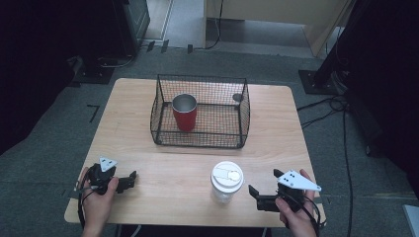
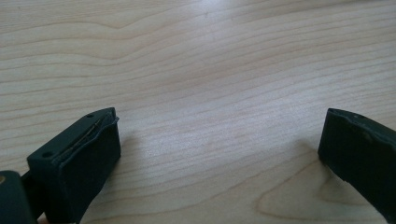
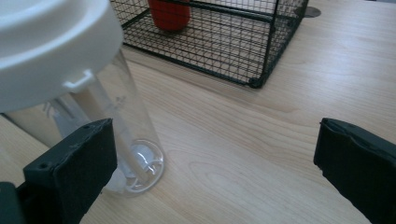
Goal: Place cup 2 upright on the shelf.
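So in the high view a clear tumbler [image 1: 227,182] with a white lid is seen standing upright on the wooden table [image 1: 163,168], low in the frame and a bit right of center. The right gripper [image 1: 256,193] is held in a hand [image 1: 295,215] at the lower right of the frame, just beside the tumbler but not touching it. Its fingers [image 3: 74,163] are spread wide with nothing between them; in the right gripper view the tumbler's clear body is seen at the left of the frame, right by the left finger, with the white lid filling the upper left corner.

The left gripper [image 1: 129,180] is parked at the lower left of the high view, held in the other hand [image 1: 97,200], well apart from the tumbler. Its fingers [image 2: 81,161] are also opened wide, and just bare wood grain is seen between them in the left gripper view.

Further up, around the middle of the high view, a black wire basket [image 1: 163,136] is sat on the table, and a red cup [image 1: 185,112] with a metal inside is stood upright in its left part. The basket corner and the red cup can be spotted along the top of the right gripper view too.
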`<action>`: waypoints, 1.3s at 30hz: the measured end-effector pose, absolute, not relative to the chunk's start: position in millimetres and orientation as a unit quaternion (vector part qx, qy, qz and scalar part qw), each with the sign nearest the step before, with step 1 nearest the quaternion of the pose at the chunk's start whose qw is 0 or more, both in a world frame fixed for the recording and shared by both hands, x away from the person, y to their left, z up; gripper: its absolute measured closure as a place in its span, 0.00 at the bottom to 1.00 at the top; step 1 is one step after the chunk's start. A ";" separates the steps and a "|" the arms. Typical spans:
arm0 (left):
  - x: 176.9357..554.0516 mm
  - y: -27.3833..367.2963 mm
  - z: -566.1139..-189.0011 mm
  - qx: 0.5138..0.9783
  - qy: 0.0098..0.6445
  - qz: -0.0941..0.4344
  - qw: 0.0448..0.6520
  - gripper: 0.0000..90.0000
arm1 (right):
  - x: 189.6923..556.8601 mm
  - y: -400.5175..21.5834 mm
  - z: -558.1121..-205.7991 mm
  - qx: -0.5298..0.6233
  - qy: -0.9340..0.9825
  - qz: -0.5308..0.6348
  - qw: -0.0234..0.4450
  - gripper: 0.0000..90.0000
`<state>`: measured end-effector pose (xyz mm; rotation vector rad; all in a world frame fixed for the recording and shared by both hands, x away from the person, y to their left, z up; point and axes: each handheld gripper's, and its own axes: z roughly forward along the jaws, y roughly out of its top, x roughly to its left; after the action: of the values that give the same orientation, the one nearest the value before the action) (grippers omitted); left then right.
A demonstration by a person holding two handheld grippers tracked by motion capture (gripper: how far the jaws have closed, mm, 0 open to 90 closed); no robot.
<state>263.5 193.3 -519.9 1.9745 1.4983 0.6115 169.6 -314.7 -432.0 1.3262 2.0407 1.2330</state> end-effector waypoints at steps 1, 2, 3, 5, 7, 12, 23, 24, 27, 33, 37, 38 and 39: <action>263.8 193.0 -520.1 0.738 0.563 0.230 0.291 0.00 | 169.5 -313.4 -431.4 0.472 0.734 0.443 0.205 0.00; 264.1 193.0 -520.1 0.738 0.564 0.230 0.291 0.00 | 169.2 -311.4 -430.7 0.469 0.736 0.444 0.204 0.00; 264.3 193.1 -520.1 0.738 0.564 0.230 0.291 0.00 | 168.5 -308.8 -430.2 0.467 0.738 0.444 0.203 0.00; 264.6 193.5 -520.0 0.739 0.562 0.230 0.291 0.00 | 167.5 -305.1 -429.7 0.461 0.741 0.445 0.201 0.00; 264.6 193.5 -520.0 0.739 0.562 0.230 0.291 0.00 | 166.0 -299.9 -429.2 0.453 0.745 0.448 0.197 0.00; 264.6 193.5 -520.0 0.739 0.562 0.230 0.291 0.00 | 164.5 -289.1 -428.7 0.431 0.757 0.453 0.189 0.00; 264.6 193.6 -519.9 0.739 0.562 0.229 0.291 0.00 | 165.8 -266.9 -431.2 0.404 0.772 0.460 0.173 0.00; 264.6 193.6 -520.0 0.739 0.562 0.229 0.291 0.00 | 166.4 -264.8 -431.6 0.402 0.773 0.460 0.173 0.00; 264.6 193.6 -520.0 0.739 0.562 0.229 0.291 0.00 | 167.8 -259.3 -431.9 0.400 0.773 0.462 0.170 0.00; 264.6 193.6 -520.0 0.739 0.563 0.229 0.291 0.00 | 172.0 -249.6 -432.3 0.395 0.776 0.461 0.171 0.00; 264.6 193.6 -520.0 0.739 0.563 0.229 0.291 0.00 | 174.8 -243.3 -432.7 0.393 0.777 0.461 0.172 0.00; 264.6 193.6 -520.0 0.739 0.562 0.229 0.291 0.00 | 176.0 -240.3 -433.1 0.393 0.777 0.462 0.171 0.00; 264.6 193.6 -520.0 0.739 0.562 0.229 0.291 0.00 | 177.0 -238.6 -433.4 0.393 0.776 0.462 0.172 0.00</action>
<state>264.6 193.6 -520.0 1.9702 1.4996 0.6110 177.0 -238.6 -433.4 1.1160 2.2021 1.3117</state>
